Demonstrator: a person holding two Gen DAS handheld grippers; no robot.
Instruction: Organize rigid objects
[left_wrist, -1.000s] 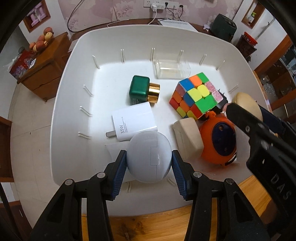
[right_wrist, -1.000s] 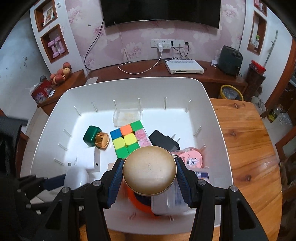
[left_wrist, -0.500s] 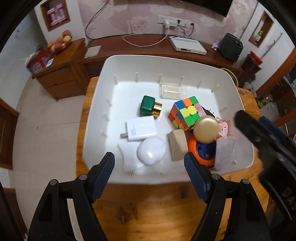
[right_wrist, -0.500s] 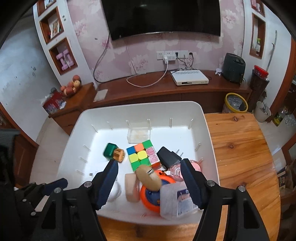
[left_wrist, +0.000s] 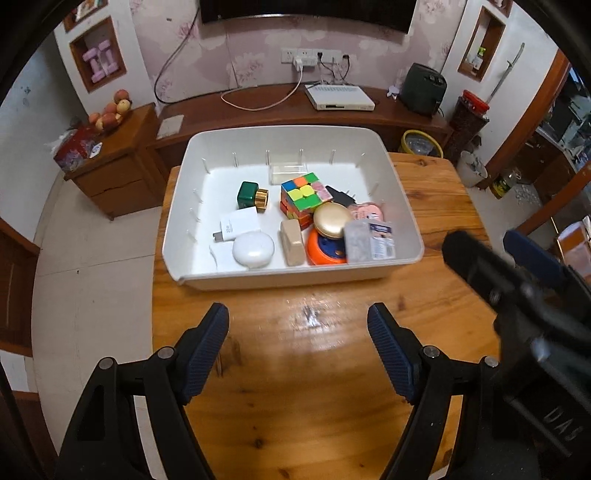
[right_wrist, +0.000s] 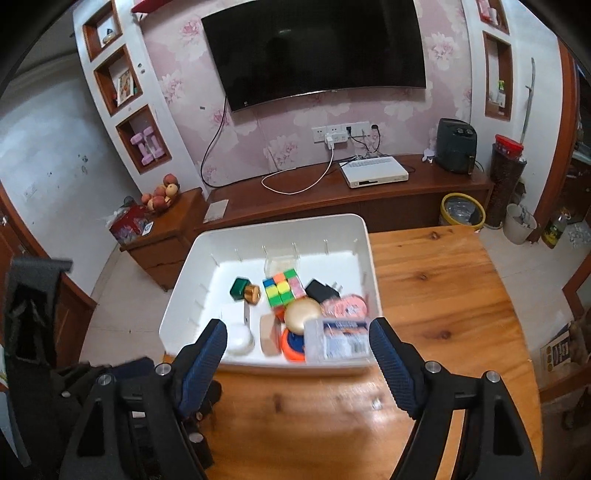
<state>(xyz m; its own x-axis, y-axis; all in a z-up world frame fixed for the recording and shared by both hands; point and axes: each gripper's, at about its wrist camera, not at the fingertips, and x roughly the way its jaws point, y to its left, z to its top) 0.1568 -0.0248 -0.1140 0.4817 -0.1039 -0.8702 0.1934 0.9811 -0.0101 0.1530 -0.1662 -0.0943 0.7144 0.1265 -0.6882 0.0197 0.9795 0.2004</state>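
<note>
A white bin (left_wrist: 177, 206) on the wooden table holds several items. Among them are a white oval case (left_wrist: 253, 251), a gold round compact (left_wrist: 332, 220), a colour cube (left_wrist: 303, 192) and a green box with a gold cap (left_wrist: 251, 195). The compact rests on an orange disc (left_wrist: 319, 253). My left gripper (left_wrist: 297, 321) hangs open over bare table in front of the bin, nothing between its pads. My right gripper (right_wrist: 297, 328) is back from the bin's near wall (right_wrist: 177, 314), jaws opening and empty. The compact (right_wrist: 302, 314) and white case (right_wrist: 240, 338) lie beyond it.
The bin also holds a white charger (left_wrist: 240, 223), a beige block (left_wrist: 291, 242), a labelled clear box (left_wrist: 369, 240) and a black plug (left_wrist: 340, 195). The wooden table (left_wrist: 436, 192) extends right of the bin. A low cabinet (left_wrist: 122, 166) and TV console (right_wrist: 332, 192) stand behind.
The left gripper let go of the white oval case and the right let go of the gold compact. Both opened and drew back and up, out of the bin.
</note>
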